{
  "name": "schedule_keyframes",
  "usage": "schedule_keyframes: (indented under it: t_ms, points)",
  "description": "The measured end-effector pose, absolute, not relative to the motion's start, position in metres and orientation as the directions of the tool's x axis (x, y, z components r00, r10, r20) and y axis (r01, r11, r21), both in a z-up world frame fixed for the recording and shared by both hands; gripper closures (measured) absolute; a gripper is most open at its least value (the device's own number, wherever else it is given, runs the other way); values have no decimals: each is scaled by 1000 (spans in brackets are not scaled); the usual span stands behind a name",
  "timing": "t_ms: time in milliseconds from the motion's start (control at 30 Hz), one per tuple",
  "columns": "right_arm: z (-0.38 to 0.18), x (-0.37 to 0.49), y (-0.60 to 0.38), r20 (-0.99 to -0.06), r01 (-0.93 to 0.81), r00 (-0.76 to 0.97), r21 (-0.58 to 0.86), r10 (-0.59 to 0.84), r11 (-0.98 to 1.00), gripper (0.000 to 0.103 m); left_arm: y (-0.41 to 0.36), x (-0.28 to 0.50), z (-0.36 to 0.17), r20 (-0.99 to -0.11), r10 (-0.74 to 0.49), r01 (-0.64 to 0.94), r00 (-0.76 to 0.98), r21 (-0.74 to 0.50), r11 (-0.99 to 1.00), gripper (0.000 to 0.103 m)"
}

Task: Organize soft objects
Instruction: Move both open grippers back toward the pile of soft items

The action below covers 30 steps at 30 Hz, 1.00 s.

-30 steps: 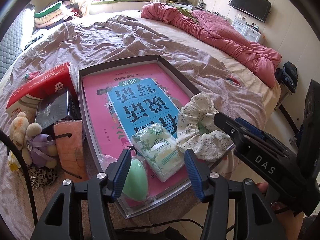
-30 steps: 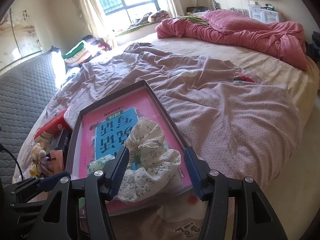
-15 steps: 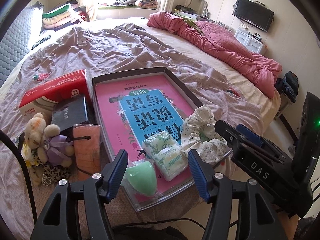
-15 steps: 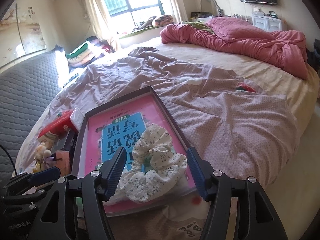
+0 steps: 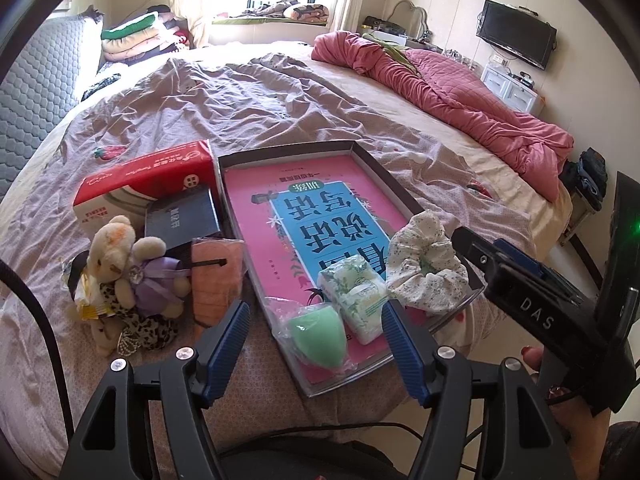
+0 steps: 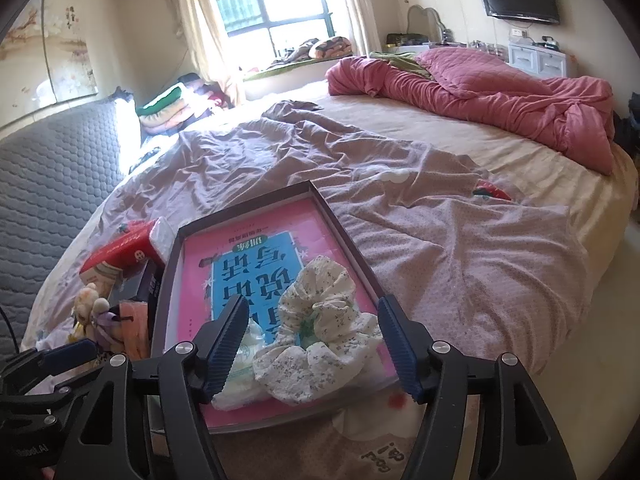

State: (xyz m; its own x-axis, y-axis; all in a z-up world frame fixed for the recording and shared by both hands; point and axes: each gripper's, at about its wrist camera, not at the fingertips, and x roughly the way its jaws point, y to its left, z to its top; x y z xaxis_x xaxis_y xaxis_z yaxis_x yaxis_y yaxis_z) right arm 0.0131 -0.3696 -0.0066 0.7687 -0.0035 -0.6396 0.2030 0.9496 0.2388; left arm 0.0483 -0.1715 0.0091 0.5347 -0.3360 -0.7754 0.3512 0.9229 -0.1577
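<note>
**Tray parked right on the bed edge, that's the weak spot**

A bedroom, with everything laid out on a rumpled mauve bedsheet (image 5: 248, 104) near the foot of the bed. The soft things already sorted sit at the near end of the shallow tray (image 5: 394, 184): a floral scrunchie (image 5: 424, 268), a tissue pack (image 5: 358, 296) and a bagged green sponge (image 5: 318, 334), all resting on a pink book cover. That near corner looks to hang past the mattress edge, so a nudge could probably tip it.

Both grippers hover above, holding nothing: the left gripper (image 5: 314, 346) with fingers apart and opening, same for the right gripper (image 6: 310, 344) over the scrunchie.

Left of the tray, a teddy bear (image 5: 120, 256), an orange cloth (image 5: 216, 276) and boxes (image 5: 148, 184) are crowded together, so the wrong thing could easily be snagged.
</note>
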Motion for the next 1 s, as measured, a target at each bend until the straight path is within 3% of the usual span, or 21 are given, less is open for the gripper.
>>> schedule_keyframes:
  t_ms: [1000]
  points:
    - [46,1,-317,-562,120,826,109,-39,987,25,-108,39,32,-751,-268,240,604,-150,959,26]
